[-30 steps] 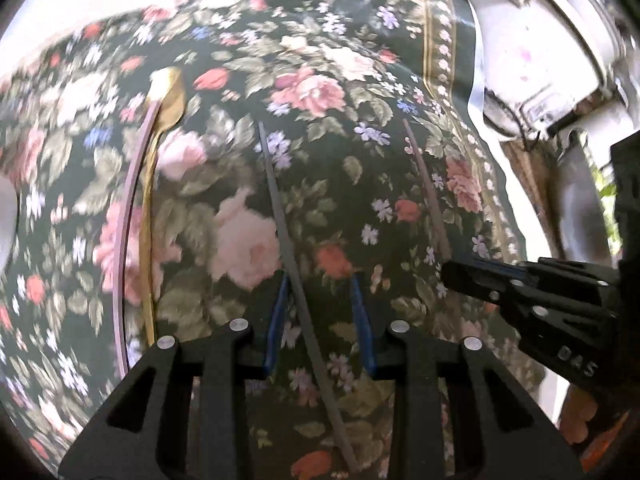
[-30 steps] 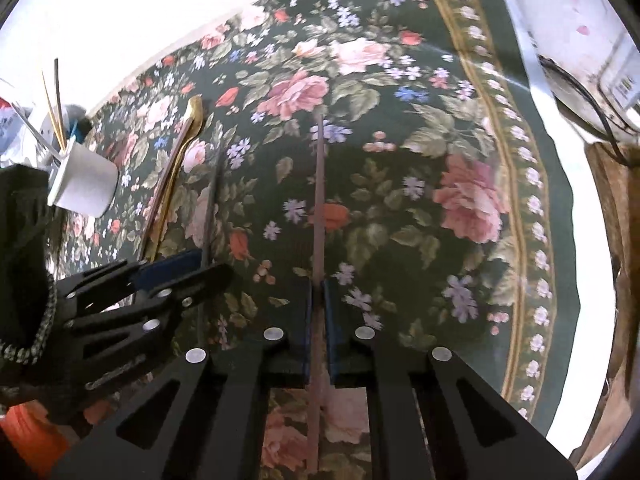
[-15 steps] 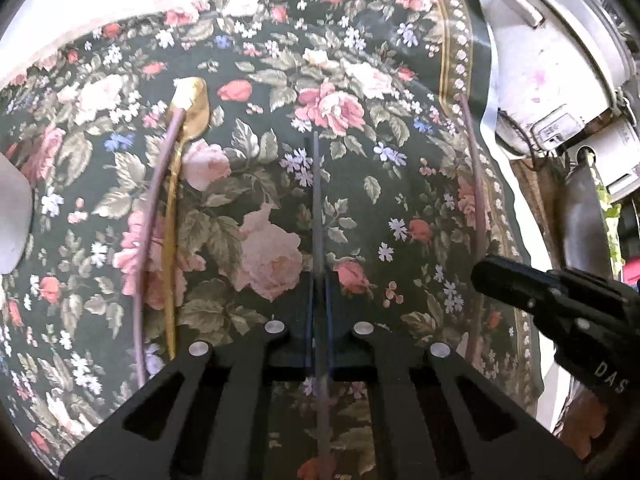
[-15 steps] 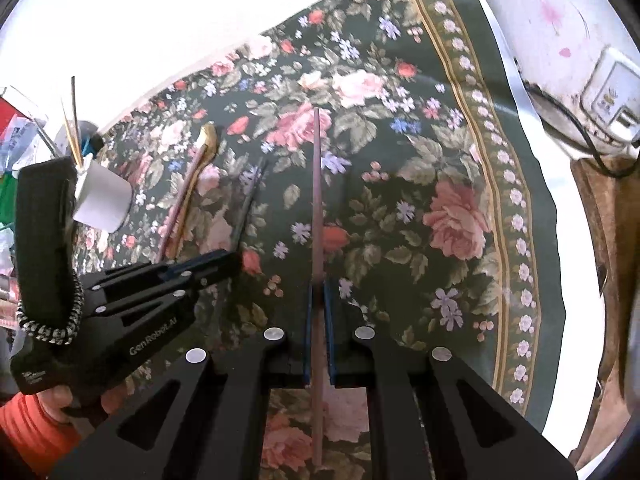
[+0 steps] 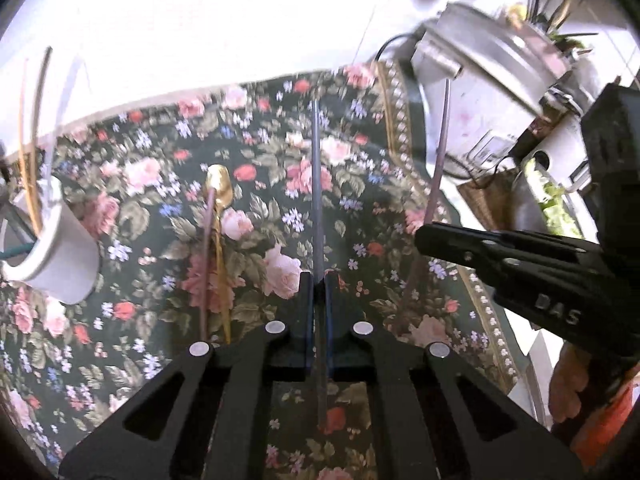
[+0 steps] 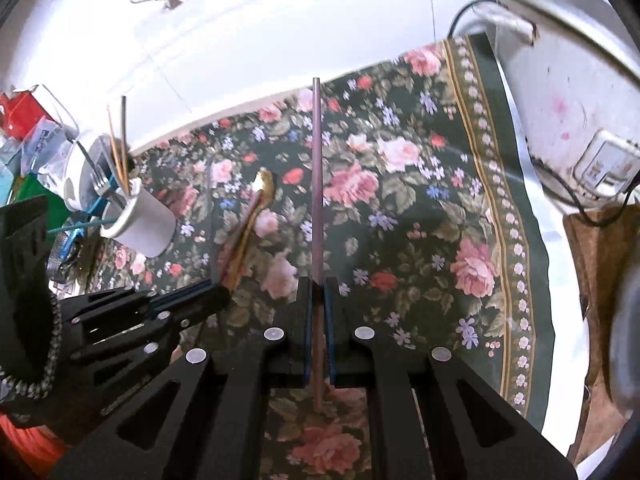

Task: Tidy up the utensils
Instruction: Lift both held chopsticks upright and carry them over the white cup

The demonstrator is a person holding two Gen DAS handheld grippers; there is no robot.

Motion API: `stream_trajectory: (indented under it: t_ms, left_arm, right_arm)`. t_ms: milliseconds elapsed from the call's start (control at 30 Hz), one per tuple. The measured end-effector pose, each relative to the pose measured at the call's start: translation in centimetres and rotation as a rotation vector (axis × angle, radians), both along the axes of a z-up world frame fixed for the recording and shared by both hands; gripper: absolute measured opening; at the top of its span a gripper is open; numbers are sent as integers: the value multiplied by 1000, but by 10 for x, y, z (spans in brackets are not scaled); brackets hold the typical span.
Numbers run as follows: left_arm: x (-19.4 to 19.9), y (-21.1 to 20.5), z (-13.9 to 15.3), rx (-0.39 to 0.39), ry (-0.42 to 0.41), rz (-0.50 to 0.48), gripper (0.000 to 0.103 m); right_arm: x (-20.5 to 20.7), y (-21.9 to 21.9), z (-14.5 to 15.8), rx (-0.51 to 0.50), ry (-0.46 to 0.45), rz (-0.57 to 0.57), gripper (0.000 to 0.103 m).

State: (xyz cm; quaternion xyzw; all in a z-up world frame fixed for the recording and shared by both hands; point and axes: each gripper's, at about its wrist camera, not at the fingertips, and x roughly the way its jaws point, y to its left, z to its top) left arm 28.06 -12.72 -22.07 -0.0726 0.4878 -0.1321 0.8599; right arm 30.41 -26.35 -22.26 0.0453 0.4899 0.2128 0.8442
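Note:
My left gripper (image 5: 317, 280) is shut on a dark grey chopstick (image 5: 316, 184), which points away above the floral cloth (image 5: 360, 168). My right gripper (image 6: 317, 284) is shut on a mauve chopstick (image 6: 317, 180), also held off the cloth. In the left wrist view the right gripper (image 5: 424, 240) shows at the right with that mauve chopstick (image 5: 440, 152). A gold spoon (image 5: 218, 200) and a second mauve chopstick (image 5: 206, 256) lie side by side on the cloth. A white cup (image 6: 140, 220) holding several utensils stands at the left, tilted.
A white rice cooker (image 6: 560, 80) with a black cable stands at the cloth's right edge. Red and green packets (image 6: 24, 120) and a white container crowd the far left behind the cup. A white wall runs along the back.
The left gripper's jaws closed on the dark chopstick. Both grippers rose with their chopsticks off the cloth, and the cup and wall came into view.

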Motion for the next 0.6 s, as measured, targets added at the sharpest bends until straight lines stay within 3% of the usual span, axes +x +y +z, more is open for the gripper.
stream_trajectory:
  t_ms: [600]
  left_arm:
    - [-41,68,98,-7,-256,80,3]
  right_arm:
    - [-26,54,86,63,-205,29,5]
